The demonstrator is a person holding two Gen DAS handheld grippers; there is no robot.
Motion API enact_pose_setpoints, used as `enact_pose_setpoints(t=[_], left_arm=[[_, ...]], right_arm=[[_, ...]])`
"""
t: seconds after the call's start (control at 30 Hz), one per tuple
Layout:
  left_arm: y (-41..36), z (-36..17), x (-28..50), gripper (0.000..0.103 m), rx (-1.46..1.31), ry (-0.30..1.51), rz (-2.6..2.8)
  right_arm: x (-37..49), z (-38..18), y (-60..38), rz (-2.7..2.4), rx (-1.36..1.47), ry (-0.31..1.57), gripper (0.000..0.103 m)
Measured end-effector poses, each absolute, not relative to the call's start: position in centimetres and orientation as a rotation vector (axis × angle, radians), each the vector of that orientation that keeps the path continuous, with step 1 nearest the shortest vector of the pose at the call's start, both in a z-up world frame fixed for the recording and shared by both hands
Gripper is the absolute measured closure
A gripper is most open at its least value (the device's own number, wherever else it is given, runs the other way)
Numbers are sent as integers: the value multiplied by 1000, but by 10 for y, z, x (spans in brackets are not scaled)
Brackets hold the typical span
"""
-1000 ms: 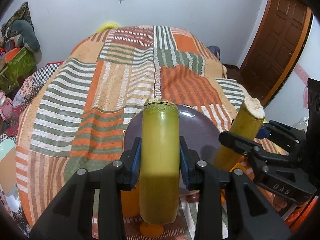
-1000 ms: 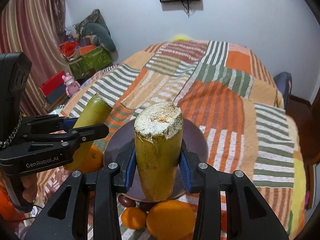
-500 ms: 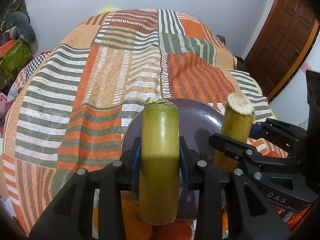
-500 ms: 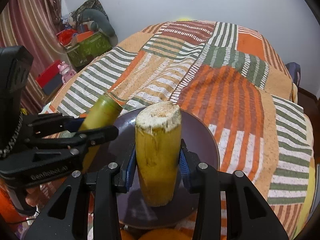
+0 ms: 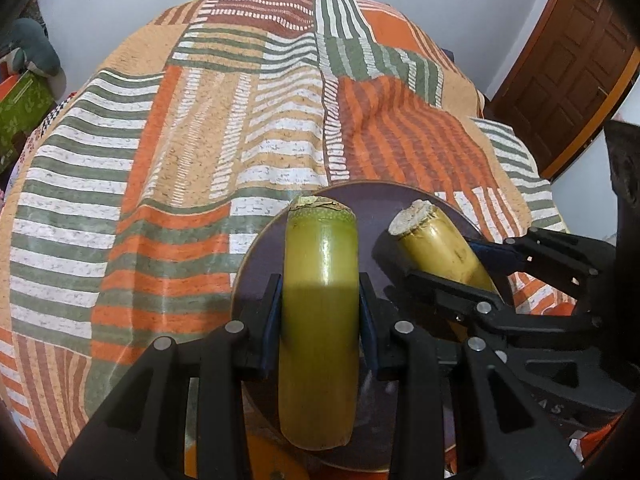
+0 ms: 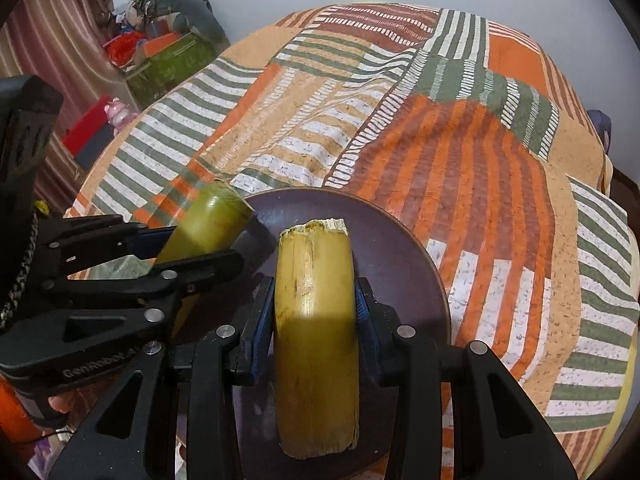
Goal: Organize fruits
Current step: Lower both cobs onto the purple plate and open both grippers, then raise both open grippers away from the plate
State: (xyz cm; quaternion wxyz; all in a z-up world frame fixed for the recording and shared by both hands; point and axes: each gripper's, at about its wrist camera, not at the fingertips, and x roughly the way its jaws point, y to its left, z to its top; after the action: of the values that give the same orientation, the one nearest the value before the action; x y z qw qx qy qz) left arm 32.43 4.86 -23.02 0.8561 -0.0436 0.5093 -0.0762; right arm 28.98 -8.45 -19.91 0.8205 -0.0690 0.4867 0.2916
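Note:
My left gripper (image 5: pixel 320 320) is shut on a greenish-yellow sugarcane piece (image 5: pixel 320 300) and holds it over the dark purple plate (image 5: pixel 376 204) on the bed. My right gripper (image 6: pixel 316 316) is shut on a second yellow sugarcane piece (image 6: pixel 316 320), also over the plate (image 6: pixel 396 248). Each gripper shows in the other's view: the right gripper (image 5: pixel 452 276) with its piece (image 5: pixel 440 244) at the right, the left gripper (image 6: pixel 168 256) with its piece (image 6: pixel 208 224) at the left. Both pieces lie tilted low, close above the plate.
The plate rests on a striped patchwork bedspread (image 5: pixel 200 140). An orange fruit (image 5: pixel 256 464) peeks out at the plate's near edge. A wooden door (image 5: pixel 568 72) stands at the right. Boxes and toys (image 6: pixel 160 56) are piled on the floor at the left of the bed.
Both grippers have moved forward and down over the plate with their sugarcane pieces, tilting them flatter. The oranges near the plate's front have mostly slipped out of view.

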Motion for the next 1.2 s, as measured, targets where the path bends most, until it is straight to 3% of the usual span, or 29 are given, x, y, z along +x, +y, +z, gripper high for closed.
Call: enact_pose_setpoints(t=[0.27, 0.63, 1.07, 1.2], left_arm=[[51, -224, 323, 63, -102, 1050, -170], [59, -190, 297, 61, -86, 979, -138], [60, -136, 225, 40, -16, 847, -108], [63, -130, 205, 36, -1, 833, -93]], right_arm=[[292, -196, -87, 627, -148, 1040, 66], [268, -164, -103, 571, -152, 905, 42], [205, -113, -135, 500, -145, 732, 21], [189, -114, -142, 486, -145, 725, 20]])
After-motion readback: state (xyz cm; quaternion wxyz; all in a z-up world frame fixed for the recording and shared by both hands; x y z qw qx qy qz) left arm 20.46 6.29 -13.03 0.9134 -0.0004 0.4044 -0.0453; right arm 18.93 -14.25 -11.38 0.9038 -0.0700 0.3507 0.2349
